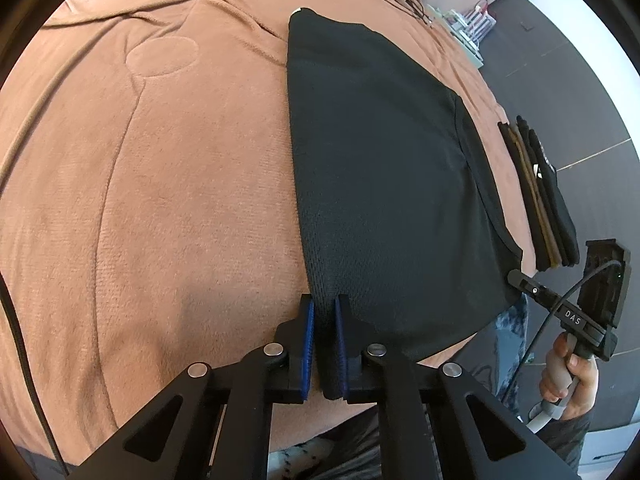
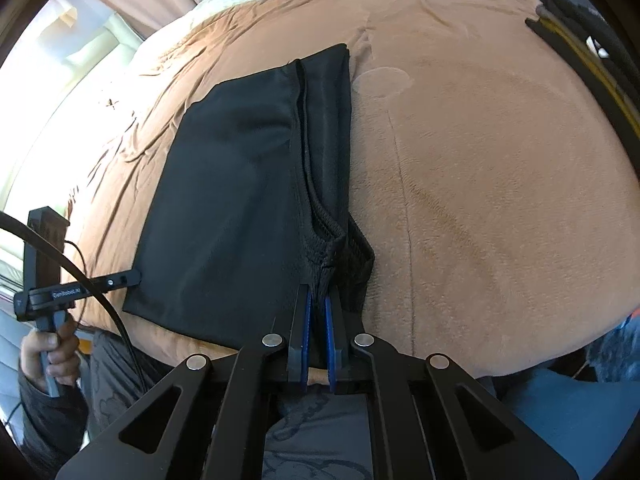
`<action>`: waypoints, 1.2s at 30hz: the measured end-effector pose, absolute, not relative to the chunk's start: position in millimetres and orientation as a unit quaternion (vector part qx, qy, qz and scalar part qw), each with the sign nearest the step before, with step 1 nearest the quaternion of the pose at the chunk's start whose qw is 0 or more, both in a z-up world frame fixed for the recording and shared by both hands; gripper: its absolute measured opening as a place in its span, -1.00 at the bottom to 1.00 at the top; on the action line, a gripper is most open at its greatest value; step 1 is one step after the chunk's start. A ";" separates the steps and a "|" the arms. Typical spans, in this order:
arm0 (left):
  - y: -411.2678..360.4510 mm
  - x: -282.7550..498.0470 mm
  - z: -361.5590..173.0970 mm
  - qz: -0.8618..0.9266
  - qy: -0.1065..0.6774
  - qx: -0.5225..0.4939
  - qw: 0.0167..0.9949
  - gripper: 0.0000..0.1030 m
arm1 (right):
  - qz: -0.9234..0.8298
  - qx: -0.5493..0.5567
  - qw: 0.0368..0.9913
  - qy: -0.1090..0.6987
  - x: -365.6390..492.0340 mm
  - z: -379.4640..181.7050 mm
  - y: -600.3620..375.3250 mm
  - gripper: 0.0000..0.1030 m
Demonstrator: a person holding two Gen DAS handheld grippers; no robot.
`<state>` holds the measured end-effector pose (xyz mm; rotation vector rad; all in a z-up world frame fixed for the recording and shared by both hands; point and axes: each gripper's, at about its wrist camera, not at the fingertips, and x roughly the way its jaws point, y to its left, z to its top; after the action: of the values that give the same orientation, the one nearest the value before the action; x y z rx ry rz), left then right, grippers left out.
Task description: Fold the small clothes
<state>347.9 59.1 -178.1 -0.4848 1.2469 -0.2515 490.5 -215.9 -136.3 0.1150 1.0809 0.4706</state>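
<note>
The fingers of the left gripper (image 1: 324,312) and right gripper (image 2: 318,304) are each pinching a near corner of the black garment (image 1: 380,184) lying on the brown bed (image 1: 160,200).

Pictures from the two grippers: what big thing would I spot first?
A big black garment lies folded lengthwise on a brown blanket. The left gripper and the right gripper each pinch a near corner of it. At the blanket's right edge sits a stack of folded clothes.
</note>
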 end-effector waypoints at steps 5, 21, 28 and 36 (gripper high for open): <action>63.0 352.6 -178.3 -0.121 0.572 -0.242 0.775 -0.50 | 0.237 0.036 0.833 0.499 500.7 -128.0 -211.3 -0.26; 75.7 412.7 -179.1 -0.116 0.543 -0.273 0.786 -0.32 | 0.269 0.152 0.816 0.489 569.5 -156.7 -238.8 0.20; 82.4 449.6 -183.7 -0.119 0.541 -0.290 0.781 -0.32 | 0.303 0.189 0.791 0.497 607.1 -171.0 -237.6 0.00; 87.1 485.5 -184.7 -0.122 0.537 -0.302 0.778 -0.32 | 0.346 0.203 0.770 0.497 651.4 -180.1 -223.4 0.00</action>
<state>485.5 87.1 -184.7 -0.6538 1.1617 -0.2635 651.4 -223.4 -180.1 0.4397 1.0778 0.7504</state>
